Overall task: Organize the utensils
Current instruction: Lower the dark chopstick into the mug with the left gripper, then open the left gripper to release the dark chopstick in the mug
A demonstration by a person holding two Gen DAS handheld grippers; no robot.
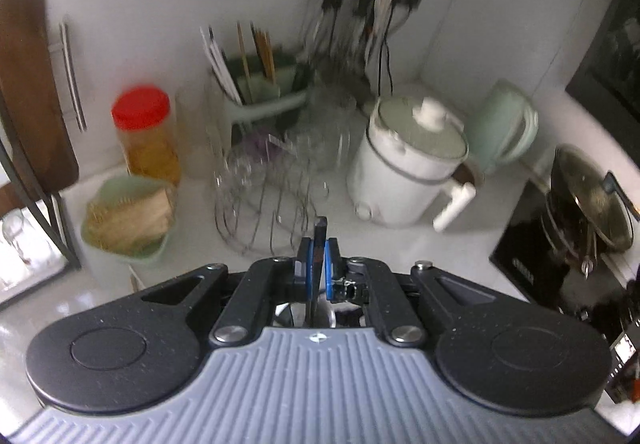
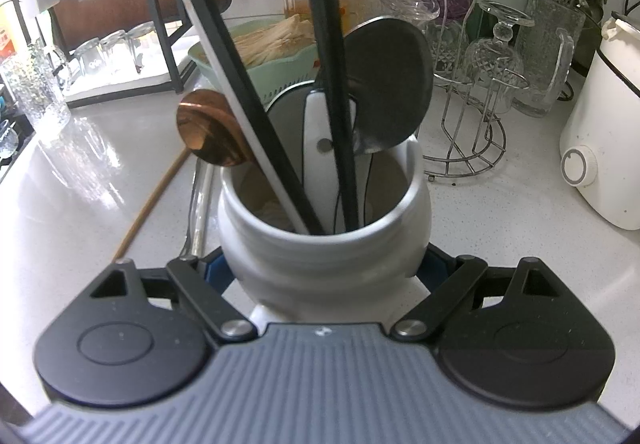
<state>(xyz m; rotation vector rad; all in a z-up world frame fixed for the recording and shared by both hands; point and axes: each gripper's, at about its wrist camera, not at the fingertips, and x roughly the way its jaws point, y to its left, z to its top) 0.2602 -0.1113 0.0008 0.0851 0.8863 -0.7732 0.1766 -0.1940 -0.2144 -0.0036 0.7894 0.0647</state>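
1. Nearest the right wrist camera, the right gripper (image 2: 326, 264) has its jaws spread wide around the white glazed ceramic utensil crock (image 2: 324, 240) on the white speckled countertop (image 2: 500, 224), apparently steadying it.
2. Closed tight, the left gripper (image 1: 317, 260) pinches a thin dark utensil handle (image 1: 319, 244) lengthwise along its fingers.
3. Black-handled utensils (image 2: 324, 64) stand upright in the crock; a wooden spoon (image 2: 210, 132) lies beside its left.
4. Judging by this, the left hand must carry its piece over the crock's mouth.

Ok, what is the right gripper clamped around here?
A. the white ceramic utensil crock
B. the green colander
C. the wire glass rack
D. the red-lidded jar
A: the right gripper has one jaw on each side of the white ceramic utensil crock, which holds spatulas.
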